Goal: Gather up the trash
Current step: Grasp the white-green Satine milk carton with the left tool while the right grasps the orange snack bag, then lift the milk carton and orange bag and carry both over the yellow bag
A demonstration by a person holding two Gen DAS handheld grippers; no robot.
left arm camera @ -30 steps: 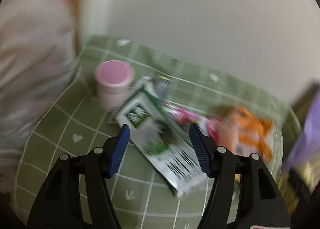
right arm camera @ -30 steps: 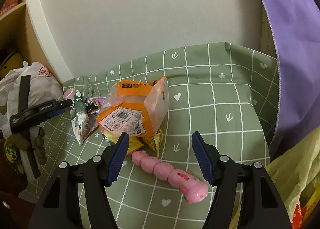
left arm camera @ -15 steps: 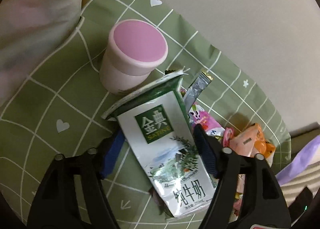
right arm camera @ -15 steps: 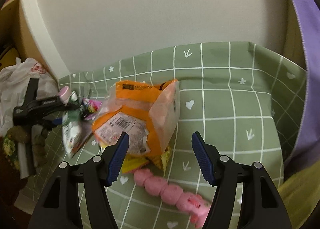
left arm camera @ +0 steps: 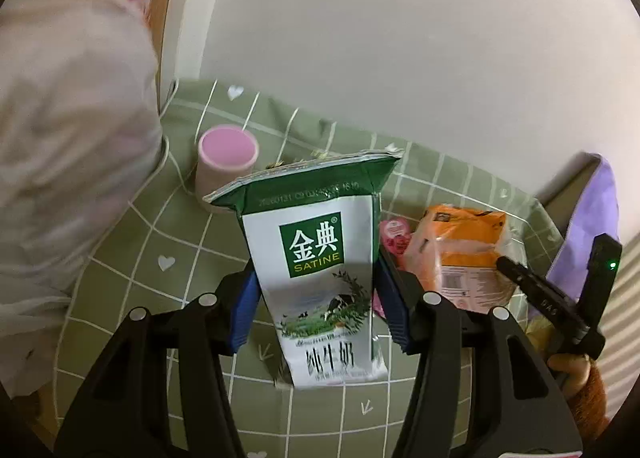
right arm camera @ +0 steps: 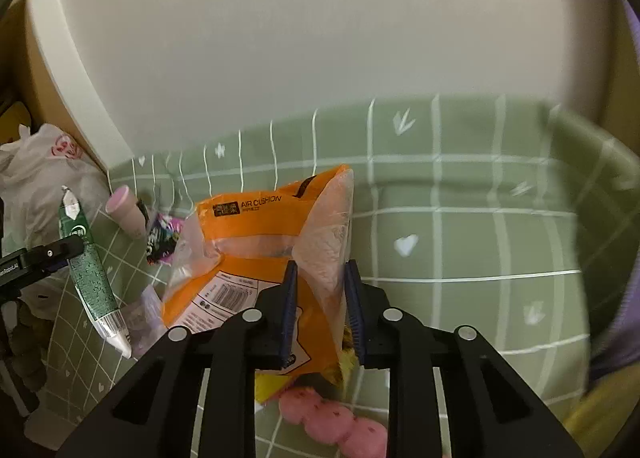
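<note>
Since a second ago the milk carton has gone from lying flat on the surface to standing upright, clear of the cloth, in the left hand-held gripper; the jaws have just been closing and now clench its two sides. At the far left, a white plastic bag with a red mark bulges beside the surface, which wears a green cloth with a white grid and small hearts. A pink cup stands on the cloth just right of the bag, behind the carton's green top flap. Right of the carton, a pink wrapper peeks out beside the orange tissue pack. In the right wrist view the same pack lies at the middle of the cloth, and the right hand-held gripper grasps it: its jaws have just been closing from wide apart, and the blue pads now pinch the pack's clear, crumpled right end. Something yellow shows under the pack. A pink segmented toy lies on the cloth nearer than the pack, below the jaws. Farther right the cloth is bare grid, and a purple cloth hangs at the far right edge.
</note>
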